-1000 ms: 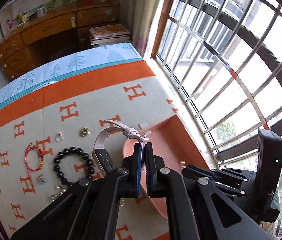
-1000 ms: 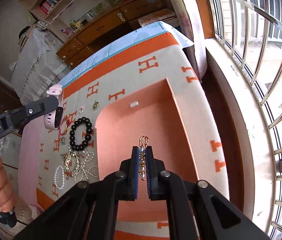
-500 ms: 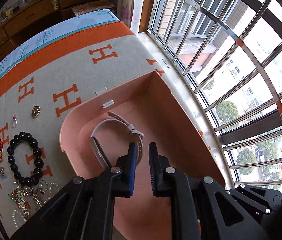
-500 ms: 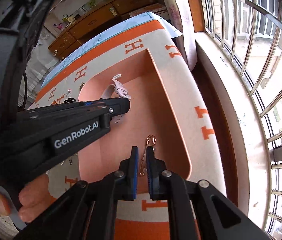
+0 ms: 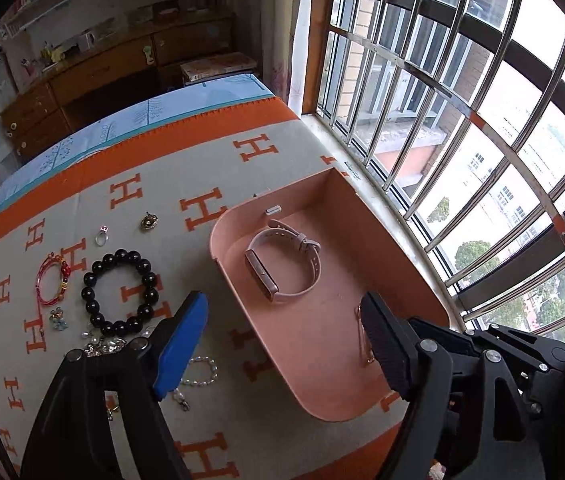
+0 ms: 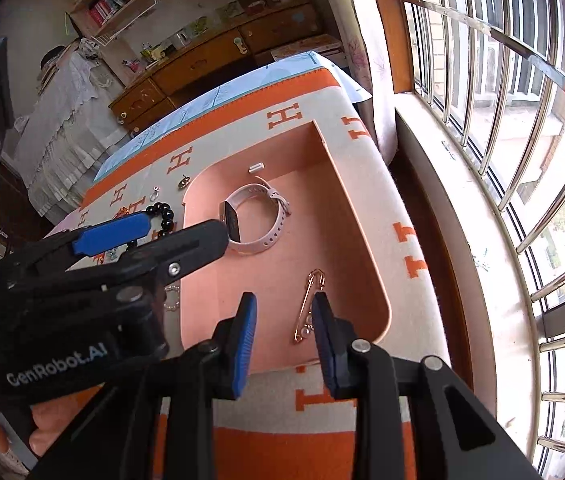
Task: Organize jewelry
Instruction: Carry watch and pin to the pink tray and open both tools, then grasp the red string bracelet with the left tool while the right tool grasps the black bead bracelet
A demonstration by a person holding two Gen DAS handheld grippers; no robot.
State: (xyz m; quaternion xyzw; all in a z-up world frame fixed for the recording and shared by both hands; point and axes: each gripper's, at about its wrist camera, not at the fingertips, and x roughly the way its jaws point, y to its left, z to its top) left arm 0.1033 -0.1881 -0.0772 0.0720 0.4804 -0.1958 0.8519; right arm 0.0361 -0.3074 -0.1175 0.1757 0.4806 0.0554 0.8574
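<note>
- Two pieces are in the pink tray [image 5: 362, 396]: the watch [image 5: 282, 264] and a gold pin [image 6: 309, 304]. That much of the sorting looks done.
- Outside the tray, on the H-pattern blanket [image 5: 210, 160], lie the black bead bracelet [image 5: 119, 289], a red cord bracelet [image 5: 52, 279], a ring [image 5: 101, 236], a small round pendant [image 5: 149, 222], a blue charm [image 5: 58, 318], and a tangle of pearls and chain [image 5: 198, 376] partly hidden behind the left jaws. By my count most of the job remains.
- The left gripper [image 5: 282, 336] has just been opening; its jaws stand wide apart with nothing between them, above the tray's near half. The watch lies free on the tray floor beyond them.
- The right gripper [image 6: 284, 330] has just been opening too; its jaws are partly apart. The pin lies on the tray floor just by the right-hand jaw, and no pad seems to press it, so I judge it released.
- The watch rests on its side near the tray's far end, strap buckled into a loop. In the left view its face sits on the loop's near-left edge, with the long face running from upper left to lower right.
- The pin's long axis runs roughly along the right gripper's line, with the looped head at the far end, the pearl end nearest the jaws.
</note>
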